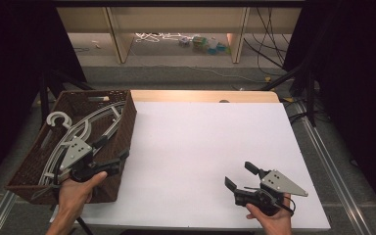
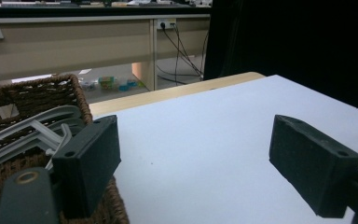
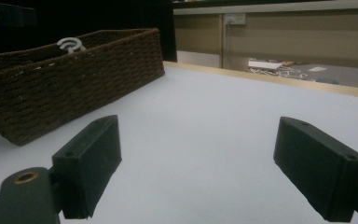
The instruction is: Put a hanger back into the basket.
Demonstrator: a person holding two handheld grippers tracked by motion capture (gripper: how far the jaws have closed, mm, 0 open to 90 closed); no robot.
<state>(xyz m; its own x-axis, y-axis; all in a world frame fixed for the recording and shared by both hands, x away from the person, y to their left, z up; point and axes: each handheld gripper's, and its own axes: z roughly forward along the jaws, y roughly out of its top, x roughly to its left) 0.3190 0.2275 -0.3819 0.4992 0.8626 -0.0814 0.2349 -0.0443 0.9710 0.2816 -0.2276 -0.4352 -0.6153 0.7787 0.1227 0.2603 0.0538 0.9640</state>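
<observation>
Hangers (image 1: 85, 128), grey and curved, lie in the brown woven basket (image 1: 123, 128) at about nine o'clock on the desk (image 1: 200, 147), one white hook (image 1: 58, 119) sticking up over the basket's far left rim. The left hand-held gripper (image 1: 111, 148) hovers over the basket's near right wall, jaws spread wide with nothing between them. In the left gripper view, one jaw sits above the basket's edge beside the hangers (image 2: 32, 133) while the other hangs over the bare white desk (image 2: 205, 140). It is hard to tell whether that jaw touches the weave. The right hand-held gripper (image 1: 240, 175) rests at about five o'clock, well apart from the basket, jaws likewise wide and empty. From the right gripper view, the basket (image 3: 74, 84) stands at ten o'clock, with the hook (image 3: 71, 45) showing above its rim.
</observation>
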